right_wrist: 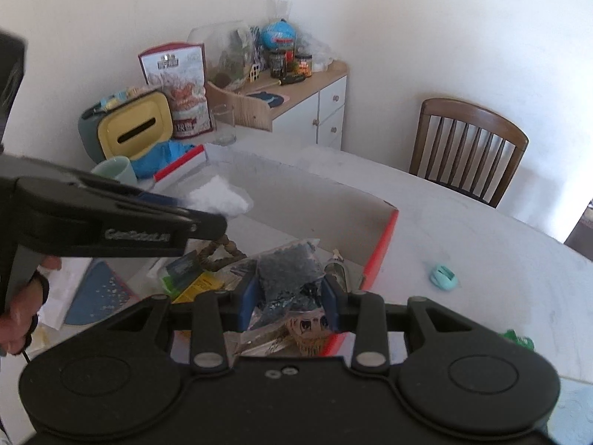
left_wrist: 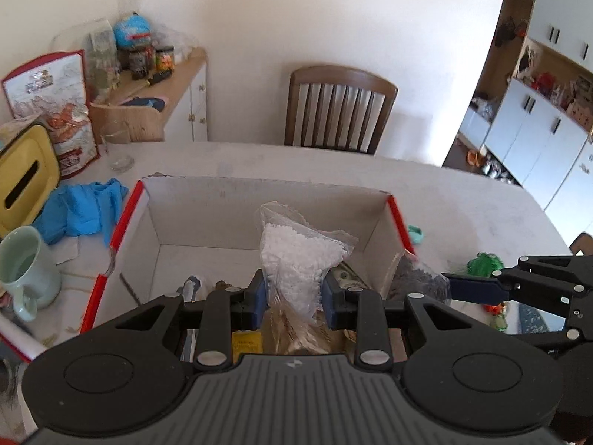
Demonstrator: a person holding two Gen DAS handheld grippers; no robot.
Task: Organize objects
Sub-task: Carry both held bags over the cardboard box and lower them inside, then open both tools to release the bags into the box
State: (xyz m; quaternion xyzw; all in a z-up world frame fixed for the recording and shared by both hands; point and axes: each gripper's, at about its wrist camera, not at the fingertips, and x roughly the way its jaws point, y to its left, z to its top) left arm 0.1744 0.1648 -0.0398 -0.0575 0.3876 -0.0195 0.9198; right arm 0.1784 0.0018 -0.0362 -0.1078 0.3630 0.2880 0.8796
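A cardboard box with red edges [left_wrist: 207, 215] stands open on the table; it also shows in the right wrist view [right_wrist: 385, 237]. My left gripper [left_wrist: 294, 293] is shut on a clear bag of white beads [left_wrist: 300, 256] and holds it over the box. My right gripper [right_wrist: 289, 296] is shut on a clear bag of dark beads [right_wrist: 289, 267] over the box's right side. That dark bag also shows in the left wrist view [left_wrist: 418, 274]. Small items lie in the box bottom, among them a yellow packet [right_wrist: 196, 285].
A pale green mug [left_wrist: 22, 263], blue gloves [left_wrist: 81, 211], a yellow-lidded container [left_wrist: 26, 181] and a drinking glass [left_wrist: 118, 148] stand left of the box. A mint-coloured small object [right_wrist: 444, 276] and a green object [right_wrist: 519, 339] lie to its right. A wooden chair [left_wrist: 337, 107] stands behind the table.
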